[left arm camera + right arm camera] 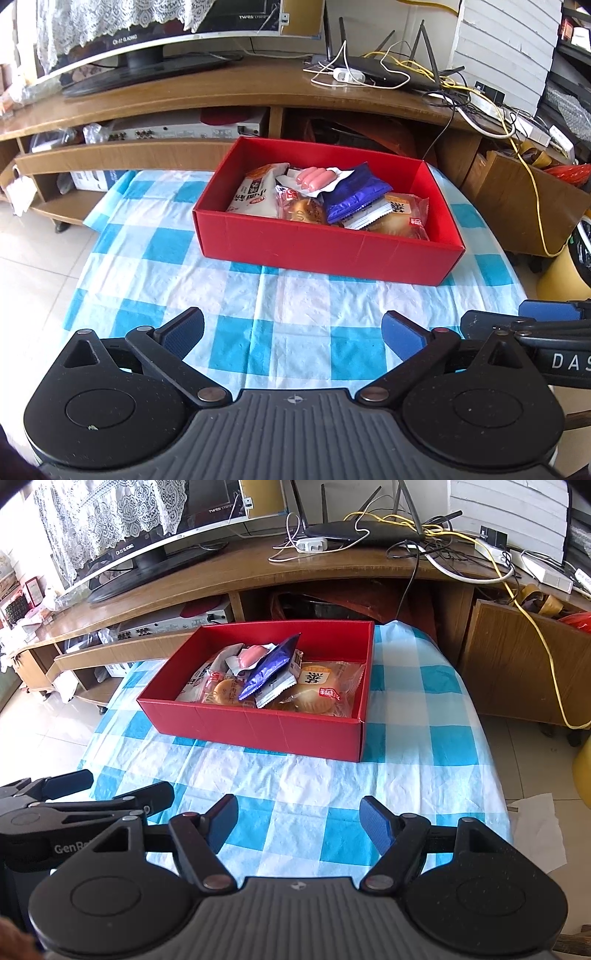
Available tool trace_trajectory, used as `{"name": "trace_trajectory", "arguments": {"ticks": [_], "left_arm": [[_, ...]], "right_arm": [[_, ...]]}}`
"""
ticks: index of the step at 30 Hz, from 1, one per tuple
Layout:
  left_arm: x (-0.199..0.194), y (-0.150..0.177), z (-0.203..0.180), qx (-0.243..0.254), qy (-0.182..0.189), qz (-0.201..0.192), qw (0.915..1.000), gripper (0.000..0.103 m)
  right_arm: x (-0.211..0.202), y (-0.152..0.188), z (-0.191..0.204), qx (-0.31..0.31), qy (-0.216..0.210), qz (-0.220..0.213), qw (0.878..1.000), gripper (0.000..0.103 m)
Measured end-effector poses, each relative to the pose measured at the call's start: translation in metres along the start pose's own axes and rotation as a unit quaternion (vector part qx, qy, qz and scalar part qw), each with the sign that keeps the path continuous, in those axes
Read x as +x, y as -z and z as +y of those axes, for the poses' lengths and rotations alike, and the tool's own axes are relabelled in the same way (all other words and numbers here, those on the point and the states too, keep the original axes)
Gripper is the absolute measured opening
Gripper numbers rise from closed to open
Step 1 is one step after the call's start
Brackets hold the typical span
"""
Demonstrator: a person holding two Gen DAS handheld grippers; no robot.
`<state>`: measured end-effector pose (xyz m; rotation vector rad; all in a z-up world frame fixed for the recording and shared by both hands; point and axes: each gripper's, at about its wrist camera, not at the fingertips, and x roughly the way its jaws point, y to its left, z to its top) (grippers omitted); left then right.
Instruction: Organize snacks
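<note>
The snacks (328, 199) all lie piled in the red box (325, 254) on the far desk (295, 306). Both grippers, left (293, 334) and right (299, 823), hover near with fingers wide and empty. Sorting looks finished; next is likely retreat.

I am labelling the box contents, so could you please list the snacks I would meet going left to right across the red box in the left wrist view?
White noodle packet → pink sausages → blue wrapper → clear-wrapped bun with the orange label, all inside the red box.

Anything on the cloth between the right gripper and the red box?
Nothing: only bare checked tablecloth lies between the right gripper and the red box, clearest in the right wrist view.
</note>
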<state>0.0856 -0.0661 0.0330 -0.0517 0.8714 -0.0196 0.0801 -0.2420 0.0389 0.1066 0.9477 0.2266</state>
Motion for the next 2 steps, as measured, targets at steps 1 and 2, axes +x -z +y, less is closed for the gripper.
{"name": "trace_trajectory", "arguments": {"ticks": [1,2], "left_arm": [[0.0,-0.0001,-0.0001,0.0,0.0,0.001,1.0,0.103],[-0.0001,-0.0001,-0.0001,0.002,0.0,0.0,1.0,0.103]], "right_arm": [[-0.0002,0.0,-0.0003,0.0,0.0,-0.001,1.0,0.087],[-0.0003,0.0002,-0.0003,0.0,0.0,-0.001,1.0,0.087]]}}
